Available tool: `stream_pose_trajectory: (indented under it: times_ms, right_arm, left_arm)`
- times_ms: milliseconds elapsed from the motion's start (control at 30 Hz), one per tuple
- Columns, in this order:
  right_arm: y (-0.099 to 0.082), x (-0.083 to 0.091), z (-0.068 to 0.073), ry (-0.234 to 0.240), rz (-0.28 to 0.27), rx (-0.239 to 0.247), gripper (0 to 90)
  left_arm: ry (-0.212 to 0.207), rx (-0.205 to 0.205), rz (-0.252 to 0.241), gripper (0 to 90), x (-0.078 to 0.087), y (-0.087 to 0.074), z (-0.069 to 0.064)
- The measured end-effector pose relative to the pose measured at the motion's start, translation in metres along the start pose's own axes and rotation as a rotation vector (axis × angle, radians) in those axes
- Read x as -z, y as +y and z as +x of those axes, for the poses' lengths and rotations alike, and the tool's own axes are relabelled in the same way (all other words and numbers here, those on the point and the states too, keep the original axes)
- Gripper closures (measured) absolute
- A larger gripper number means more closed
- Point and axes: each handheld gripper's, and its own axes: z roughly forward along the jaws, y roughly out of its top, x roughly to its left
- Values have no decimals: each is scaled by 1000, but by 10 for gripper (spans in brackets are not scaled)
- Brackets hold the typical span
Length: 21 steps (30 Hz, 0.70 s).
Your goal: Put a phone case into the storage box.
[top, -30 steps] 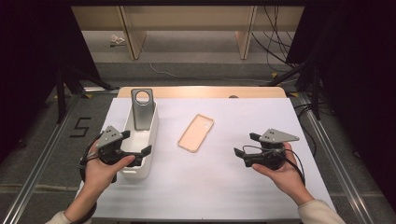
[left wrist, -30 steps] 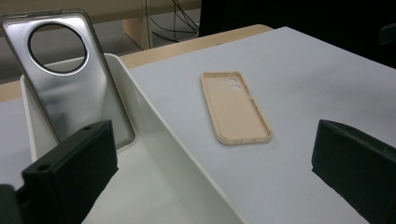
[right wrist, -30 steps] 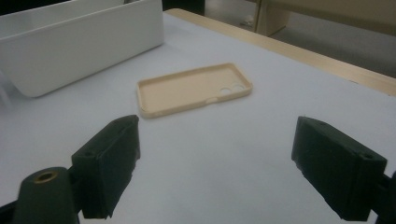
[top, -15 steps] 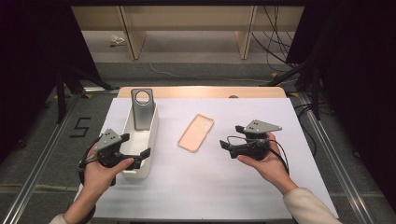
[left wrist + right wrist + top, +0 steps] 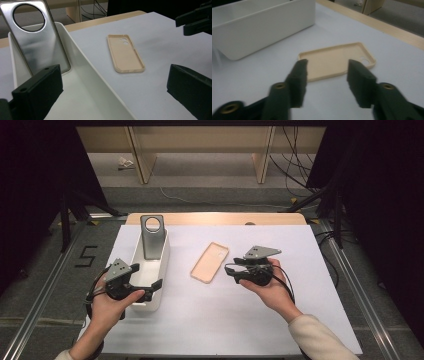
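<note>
Change: right gripper (image 5: 231,269) has moved in from the tabletop's right side; its jaws stand parted and empty, the beige phone case (image 5: 210,262) flat just ahead of them, untouched. A grasp of it seems likely next.

Left gripper (image 5: 156,286): wide open, empty, over the white tray (image 5: 163,265).

Count: one phone case, one tray, one metal phone-back plate (image 5: 152,237) leaning at the tray's far end.
</note>
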Motion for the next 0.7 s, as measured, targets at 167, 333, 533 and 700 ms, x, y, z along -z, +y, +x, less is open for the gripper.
stream_pose_trajectory:
  times_ms: [167,333,533,700]
  right_arm:
    - [8,-21,4,15,72,12,838]
    - [15,-46,12,53,145,39,900]
    - [16,-76,20,55,219,38,900]
    - [12,-95,23,59,276,36,900]
  left_arm:
    - [-2,2,-1,0,0,0,0]
    - [-6,2,0,0,0,0,0]
    - [-9,2,-5,0,1,1,-1]
    - [-6,-2,-1,0,1,1,-1]
